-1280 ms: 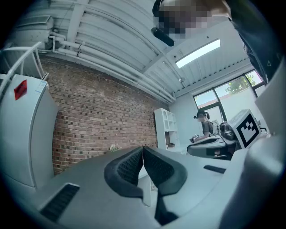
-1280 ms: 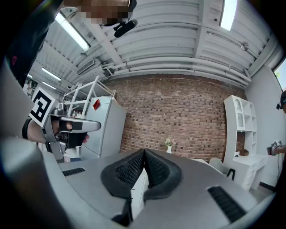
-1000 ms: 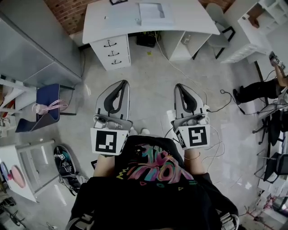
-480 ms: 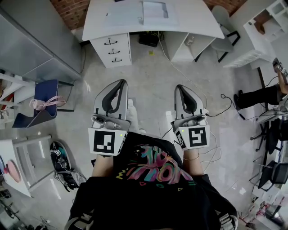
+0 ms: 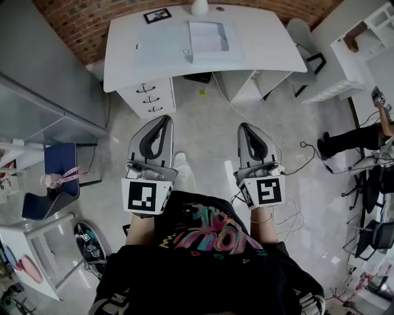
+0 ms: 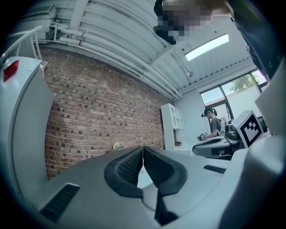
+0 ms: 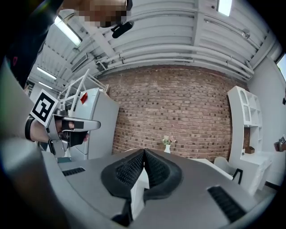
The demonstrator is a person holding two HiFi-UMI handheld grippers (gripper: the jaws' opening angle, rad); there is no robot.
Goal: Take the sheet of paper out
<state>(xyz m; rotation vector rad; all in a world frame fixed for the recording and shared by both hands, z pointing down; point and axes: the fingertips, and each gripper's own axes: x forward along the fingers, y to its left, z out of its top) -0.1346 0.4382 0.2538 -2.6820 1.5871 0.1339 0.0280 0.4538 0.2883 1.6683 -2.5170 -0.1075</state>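
Left gripper [image 5: 165, 118] first: I hold it level over the floor, and its own view shows the two ribbed pads [image 6: 129, 166] pressed together at the tips with nothing between them, so it is clenched and empty. Right gripper [image 5: 246, 126] sits parallel to it, just to its right, also level. Its pads [image 7: 155, 170] meet at the tips as well, and I see nothing pinched there. Between the two grippers and a little below them, a pale shoe [image 5: 183, 169] rests on the grey floor [image 5: 203, 129].

Straight ahead of both grippers, well apart from them, stands a white desk [image 5: 265, 37] against a brick wall [image 5: 80, 18]. On its top, roughly in line with the gap between the grippers, lies a pale bluish rectangle which I take to be the sheet of paper [image 5: 208, 38]; from up here I cannot tell whether it sits in a tray or a sleeve. It lies flat and neither gripper is near it. Beyond it, at the desk's far edge, are a white vase [image 5: 199, 7] and, to the vase's left, a small dark picture frame [image 5: 157, 15]. Under the desk, ahead of the left gripper, is a white drawer unit [image 5: 151, 98].

Off to the left gripper's left stands a blue chair [image 5: 61, 178]. Far to the right gripper's right, a person [image 5: 351, 132] sits by other furniture.
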